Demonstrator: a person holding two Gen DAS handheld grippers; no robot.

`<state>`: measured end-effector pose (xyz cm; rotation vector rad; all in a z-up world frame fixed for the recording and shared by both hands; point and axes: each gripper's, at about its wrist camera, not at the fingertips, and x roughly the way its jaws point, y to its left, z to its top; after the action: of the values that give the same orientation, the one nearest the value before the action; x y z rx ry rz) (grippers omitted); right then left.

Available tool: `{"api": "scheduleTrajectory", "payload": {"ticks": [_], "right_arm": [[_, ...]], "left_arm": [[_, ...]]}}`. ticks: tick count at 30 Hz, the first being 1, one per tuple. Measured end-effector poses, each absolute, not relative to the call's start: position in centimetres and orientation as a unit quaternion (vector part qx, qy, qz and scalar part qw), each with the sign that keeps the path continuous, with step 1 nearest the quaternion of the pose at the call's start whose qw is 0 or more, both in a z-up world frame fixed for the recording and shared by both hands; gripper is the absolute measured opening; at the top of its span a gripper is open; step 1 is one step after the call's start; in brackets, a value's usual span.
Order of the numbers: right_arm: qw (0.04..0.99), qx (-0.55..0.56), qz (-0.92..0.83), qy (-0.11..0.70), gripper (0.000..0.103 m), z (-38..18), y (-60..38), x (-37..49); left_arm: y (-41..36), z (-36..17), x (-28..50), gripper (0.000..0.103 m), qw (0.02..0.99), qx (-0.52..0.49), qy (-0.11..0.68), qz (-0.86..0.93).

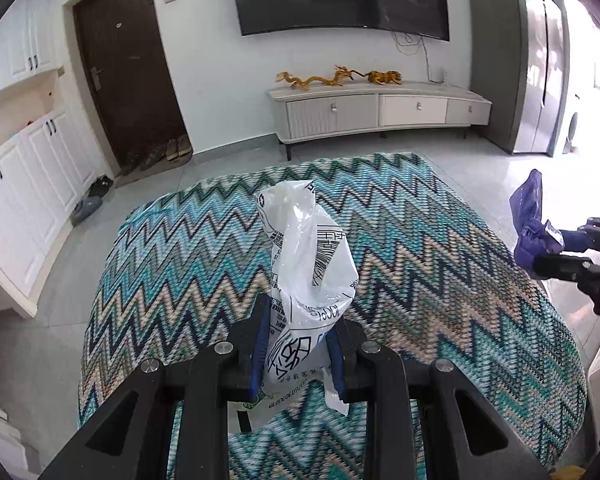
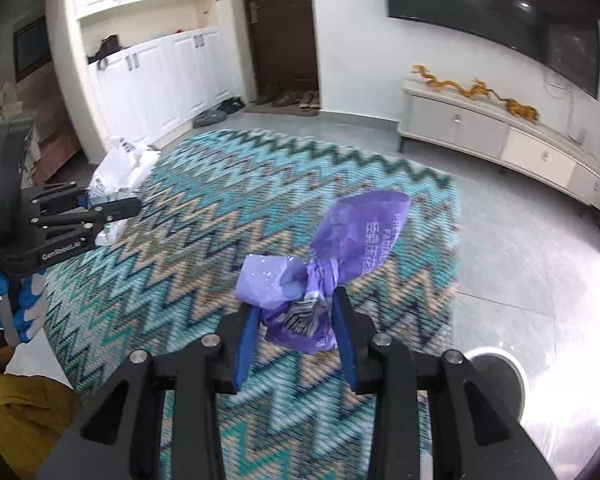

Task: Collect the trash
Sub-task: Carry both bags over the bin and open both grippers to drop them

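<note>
Left gripper (image 1: 298, 344): You hold it up over the rug. Its fingers (image 1: 260, 336) are squeezed on a white plastic bag (image 1: 308, 264). In your right view you can see this gripper (image 2: 122, 210) off to the left side.

White plastic bag: It sits between your left fingers and sticks up out of them. It is crumpled and has black print on it. A bit of it hangs down under the fingers. From the right view the bag (image 2: 120, 168) shows past the tip of the left gripper.

Right gripper (image 2: 296, 320): You hold it over the rug too. Its fingers (image 2: 344, 320) are pinched on a purple wrapper (image 2: 340, 248). In your left view this gripper (image 1: 568, 256) pokes in from the right edge.

Purple wrapper: It is scrunched up between your right fingers. One end fans out up and to the right, with white letters on it. From the left view the wrapper (image 1: 532, 220) shows at the tip of the right gripper.

Rug (image 1: 420, 240): It has blue, green and tan zigzags. It lies on the gray tile floor (image 2: 520, 240), under both grippers.

Room: A dark door (image 1: 128, 72) is in the far wall, with shoes (image 1: 176, 148) in front of it. A low TV cabinet (image 1: 380, 108) has gold dragons (image 1: 320, 78) on top.
</note>
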<state>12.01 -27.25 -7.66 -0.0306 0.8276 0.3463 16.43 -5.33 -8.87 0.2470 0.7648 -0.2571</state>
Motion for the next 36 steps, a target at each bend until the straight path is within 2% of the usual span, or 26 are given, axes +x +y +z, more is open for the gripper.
{"api": "scheduleTrajectory", "payload": {"ticks": [8,16,22,27,31,33,35,36], "right_arm": [[0.909,0.019,0.097,0.405,0.034,-9.6,-36.2,10.3],[0.898,0.079,0.018,0.432,0.034,-15.3,-46.4,8.9],[0.878,0.138,-0.026,0.458,0.034,-21.2,-52.9,8.2],[0.859,0.174,-0.043,0.480,0.034,-25.5,-56.2,8.3],[0.845,0.194,-0.054,0.495,0.036,-28.3,-58.1,8.9],[0.839,0.207,-0.061,0.499,0.038,-29.6,-59.0,9.1],[0.834,0.214,-0.072,0.503,0.043,-30.6,-59.5,9.4],[0.833,0.214,-0.078,0.505,0.050,-30.9,-59.7,9.4]], "left_arm": [[-14.4,-9.3,17.0,0.025,0.889,0.162,0.388,-0.181],[-27.5,-10.9,17.8,0.025,0.844,0.200,0.415,-0.275],[-37.9,-15.0,19.6,0.028,0.783,0.178,0.485,-0.346],[-43.2,-18.5,20.6,0.028,0.760,0.163,0.515,-0.360],[-45.5,-20.7,21.3,0.034,0.749,0.155,0.532,-0.364],[-45.9,-21.5,21.1,0.042,0.745,0.150,0.539,-0.363],[-46.0,-22.0,21.1,0.059,0.746,0.149,0.541,-0.360],[-46.0,-22.0,21.0,0.060,0.747,0.146,0.540,-0.360]]}}
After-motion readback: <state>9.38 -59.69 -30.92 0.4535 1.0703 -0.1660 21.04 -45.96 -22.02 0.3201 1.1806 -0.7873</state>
